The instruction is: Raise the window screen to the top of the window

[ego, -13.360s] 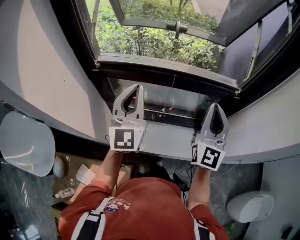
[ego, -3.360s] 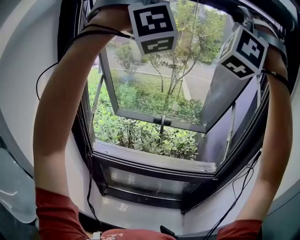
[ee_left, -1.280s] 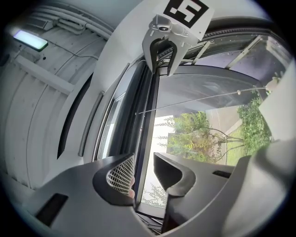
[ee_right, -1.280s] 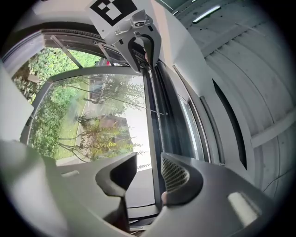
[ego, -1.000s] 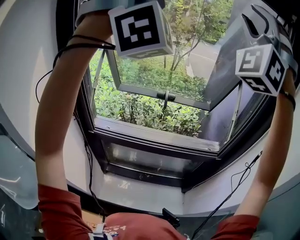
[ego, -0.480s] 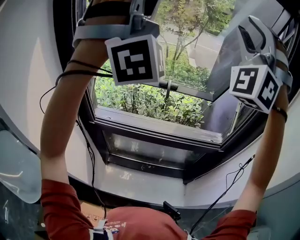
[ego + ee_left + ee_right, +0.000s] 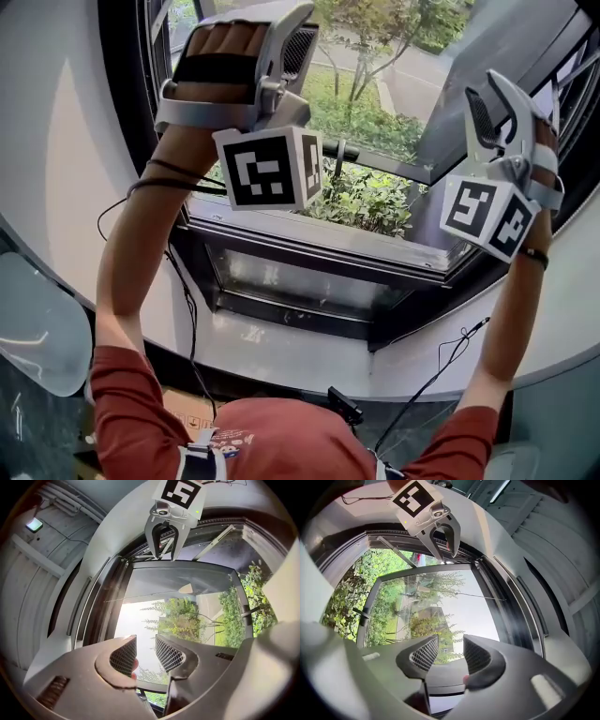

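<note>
"What's the left tool (image 7: 145, 643) made of?"

"Smooth, matt grey plastic. Its pads (image 7: 123, 656) have a rough mesh texture. The right tool (image 7: 451, 644) looks the same."

"And the window frame (image 7: 122, 94)?"

"It looks like dark painted metal with a dull sheen. The glass pane (image 7: 300, 283) is glossy and reflective, the wall (image 7: 66, 141) is smooth matt white, and the sleeve (image 7: 122, 412) is red cloth."

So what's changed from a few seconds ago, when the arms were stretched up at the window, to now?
Both have come down: the left gripper and the right gripper sit lower in front of the window than a second ago. Each has its jaws apart with nothing between them. The open window sash stayed swung outward.
</note>
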A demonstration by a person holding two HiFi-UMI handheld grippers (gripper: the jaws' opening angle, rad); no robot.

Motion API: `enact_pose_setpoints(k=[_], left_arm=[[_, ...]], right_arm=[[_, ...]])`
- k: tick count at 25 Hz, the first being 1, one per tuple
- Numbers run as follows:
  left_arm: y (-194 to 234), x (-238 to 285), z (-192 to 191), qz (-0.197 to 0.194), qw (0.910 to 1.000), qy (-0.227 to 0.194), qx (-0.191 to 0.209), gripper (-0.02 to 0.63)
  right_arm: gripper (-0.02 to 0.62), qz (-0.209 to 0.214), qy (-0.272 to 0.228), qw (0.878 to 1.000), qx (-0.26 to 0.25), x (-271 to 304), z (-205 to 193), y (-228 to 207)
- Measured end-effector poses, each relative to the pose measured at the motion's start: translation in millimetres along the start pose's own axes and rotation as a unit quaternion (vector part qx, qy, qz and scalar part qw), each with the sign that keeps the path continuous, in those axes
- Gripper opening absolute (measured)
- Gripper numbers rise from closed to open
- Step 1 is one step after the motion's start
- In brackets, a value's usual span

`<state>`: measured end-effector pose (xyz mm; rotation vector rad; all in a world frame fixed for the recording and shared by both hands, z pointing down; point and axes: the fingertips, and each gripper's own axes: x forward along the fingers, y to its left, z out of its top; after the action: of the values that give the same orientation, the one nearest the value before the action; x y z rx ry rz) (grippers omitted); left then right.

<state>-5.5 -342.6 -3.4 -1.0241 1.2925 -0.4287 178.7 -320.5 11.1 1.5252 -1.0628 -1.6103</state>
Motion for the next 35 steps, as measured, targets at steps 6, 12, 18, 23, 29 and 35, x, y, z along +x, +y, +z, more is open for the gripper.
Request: enact_pose_setpoints(k=[6, 12, 18, 23, 29, 35], left_arm=[[-40.6, -26.4, 1.5, -0.035, 0.9987, -0.009, -0.035, 0.114], [-72.3, -54.4, 6.6, -0.058, 0.9966, -0.021, -0.054, 0.114], [-108.0, -82.9, -5.7, -0.088, 0.9885, -0.007, -0.123, 0.114], [-146.9, -107.0, -14.1, -0.119, 0.9743, 0.014, -0.191, 0.114], [-182.1, -138.5, -27.3, -0.136, 0.9533, 0.039, -0.267, 0.114], [-201.1, -164.9, -38.0, -0.153, 0.909, 0.068, -0.381, 0.114]], right_arm=[[0.167, 0.039, -0.027, 0.998, 0.037, -23.3, 10.4, 44.7], [0.167, 0.072, -0.029, 0.996, 0.049, -43.7, 10.5, 88.0], [0.167, 0.082, -0.041, 0.99, 0.105, -70.4, 11.3, 121.5], [0.167, 0.094, -0.033, 0.981, 0.166, -94.7, 4.8, 151.2], [0.167, 0.109, -0.019, 0.963, 0.244, -115.3, 2.4, 182.5], [0.167, 0.125, 0.002, 0.936, 0.329, -137.6, 0.9, 210.5]])
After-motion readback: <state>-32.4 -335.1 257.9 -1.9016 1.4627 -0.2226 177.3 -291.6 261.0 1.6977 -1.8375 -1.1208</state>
